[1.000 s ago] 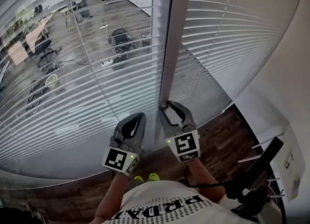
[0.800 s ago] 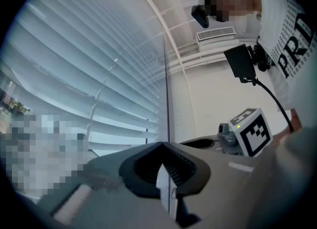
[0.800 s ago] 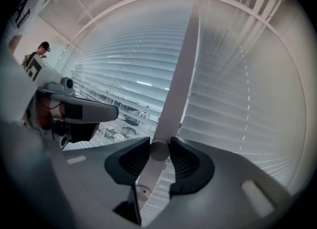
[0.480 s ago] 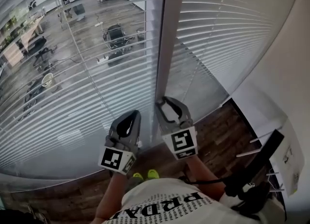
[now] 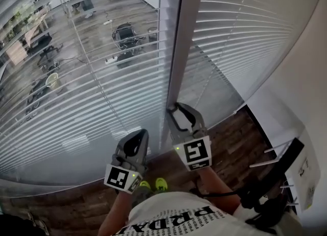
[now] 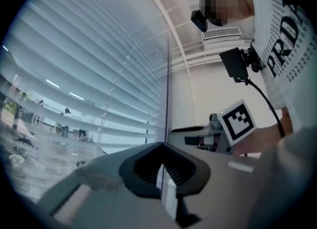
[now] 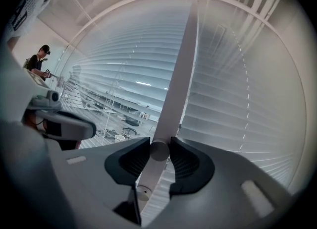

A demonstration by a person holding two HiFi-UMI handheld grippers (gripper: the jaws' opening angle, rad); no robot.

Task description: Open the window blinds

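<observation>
**Left gripper drops back, right one stays on the wand**

My left gripper (image 5: 139, 135) has sunk lower and nearer my body in the last second, jaws pressed together on nothing I can see; so only 1 tool is working. My right gripper (image 5: 179, 108) stays clamped on the blind's wand (image 7: 147, 177), beside the post (image 5: 179, 51) between the 2 blinds. The wand hangs upright, its long axis running up the post and its capped end toward me; opening likely means twisting it. The left blind (image 5: 102, 92) already shows the room beyond; the right blind (image 5: 240, 51) looks shut.
</observation>
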